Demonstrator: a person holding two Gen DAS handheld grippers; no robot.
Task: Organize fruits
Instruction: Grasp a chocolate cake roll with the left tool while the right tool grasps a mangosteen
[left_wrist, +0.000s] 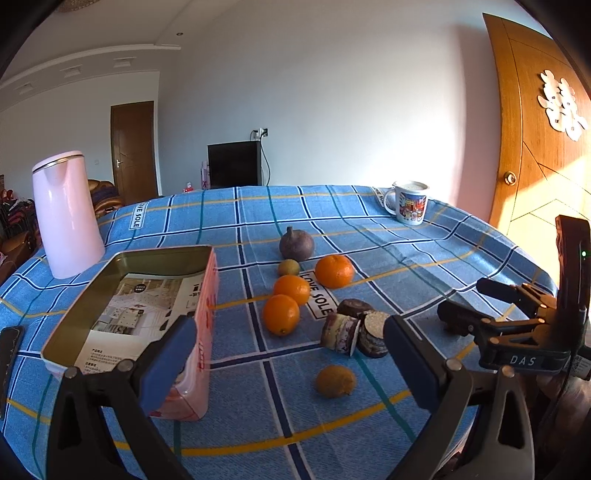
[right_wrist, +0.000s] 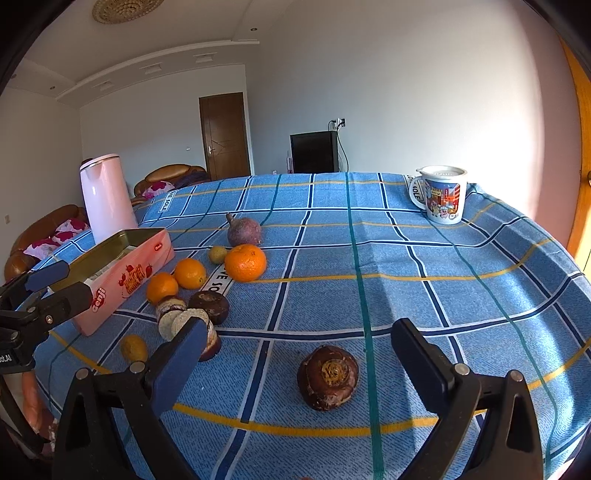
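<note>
Three oranges (left_wrist: 281, 314) (right_wrist: 245, 262) lie mid-table beside an open pink tin box (left_wrist: 147, 314) (right_wrist: 122, 280). Behind them sit a purple fruit (left_wrist: 296, 244) (right_wrist: 244, 231) and a small green fruit (left_wrist: 288, 267). A cluster of dark brown fruits, some cut (left_wrist: 354, 328) (right_wrist: 192, 317), lies nearer, with a yellowish fruit (left_wrist: 335, 381) (right_wrist: 133, 347) in front. One brown mangosteen (right_wrist: 327, 377) sits alone. My left gripper (left_wrist: 290, 365) is open and empty over the yellowish fruit. My right gripper (right_wrist: 301, 363) (left_wrist: 480, 306) is open and empty around the mangosteen, above the cloth.
A pink kettle (left_wrist: 66, 214) (right_wrist: 107, 197) stands at the back left behind the tin. A printed mug (left_wrist: 409, 202) (right_wrist: 441, 194) stands at the back right. The round table has a blue checked cloth (right_wrist: 406, 277). A wooden door (left_wrist: 539, 155) is at the right.
</note>
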